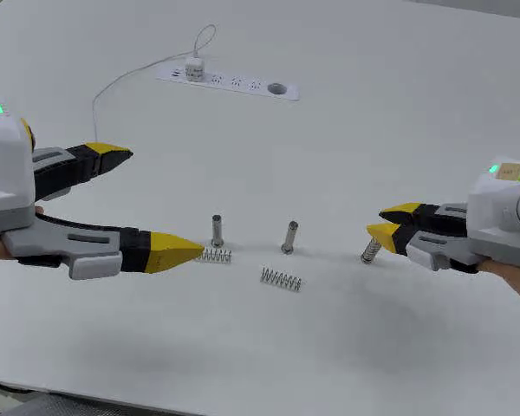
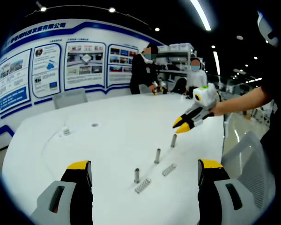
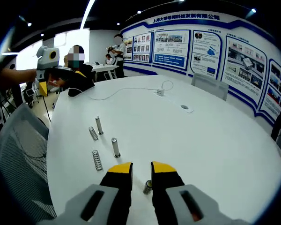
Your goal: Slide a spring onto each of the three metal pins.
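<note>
While left claw (image 1: 165, 202) stood wide, spring (image 1: 213, 256) lay flat just ahead, end-on; right claw (image 1: 388, 222), narrow, sat farther.

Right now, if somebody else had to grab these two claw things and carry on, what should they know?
The left gripper has its jaws wide open, holds nothing, and hovers left of the pins.
The right gripper has its jaws a narrow gap apart, holds nothing, and sits just above the right pin.
Done: the right pin looks to have a spring on it.
Left to do: the left pin and the middle pin stand bare. One loose spring lies at the left pin's base, and the other spring lies flat in front of the middle pin.
</note>
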`<state>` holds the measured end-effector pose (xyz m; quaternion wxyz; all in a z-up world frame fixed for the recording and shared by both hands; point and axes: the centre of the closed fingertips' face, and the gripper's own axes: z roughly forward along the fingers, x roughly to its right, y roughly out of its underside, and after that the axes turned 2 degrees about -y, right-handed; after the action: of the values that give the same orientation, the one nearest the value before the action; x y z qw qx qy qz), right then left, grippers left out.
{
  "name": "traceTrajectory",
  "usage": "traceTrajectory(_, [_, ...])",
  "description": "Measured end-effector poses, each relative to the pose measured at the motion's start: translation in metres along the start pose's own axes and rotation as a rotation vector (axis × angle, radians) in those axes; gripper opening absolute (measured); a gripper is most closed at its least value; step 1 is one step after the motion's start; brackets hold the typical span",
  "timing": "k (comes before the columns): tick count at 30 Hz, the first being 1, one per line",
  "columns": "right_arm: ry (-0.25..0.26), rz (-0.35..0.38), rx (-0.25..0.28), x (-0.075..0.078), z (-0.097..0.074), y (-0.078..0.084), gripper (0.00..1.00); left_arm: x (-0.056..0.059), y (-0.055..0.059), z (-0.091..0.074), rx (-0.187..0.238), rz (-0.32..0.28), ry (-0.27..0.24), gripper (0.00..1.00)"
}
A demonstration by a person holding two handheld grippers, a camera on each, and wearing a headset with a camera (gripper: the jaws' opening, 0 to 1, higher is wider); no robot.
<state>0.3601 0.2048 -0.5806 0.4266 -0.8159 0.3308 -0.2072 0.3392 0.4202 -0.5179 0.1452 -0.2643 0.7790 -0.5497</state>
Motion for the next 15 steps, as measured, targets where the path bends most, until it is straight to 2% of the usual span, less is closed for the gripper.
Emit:
traceTrajectory(5, [-0.026,0.009,0.006,-0.012,0.008,-0.003,0.16,-0.003,0.001,-0.003,0.009,-0.012,-0.011,0.95])
traceTrajectory(10, [-0.072,0.009,-0.018,-0.029,0.019,0.004,0.16,-0.005,0.000,-0.006,0.023,-0.017,-0.018,0.95])
traceTrajectory(15, [-0.108,-0.007,-0.037,-0.047,0.028,0.007,0.16,-0.008,0.006,-0.010,0.020,-0.030,-0.023,0.95])
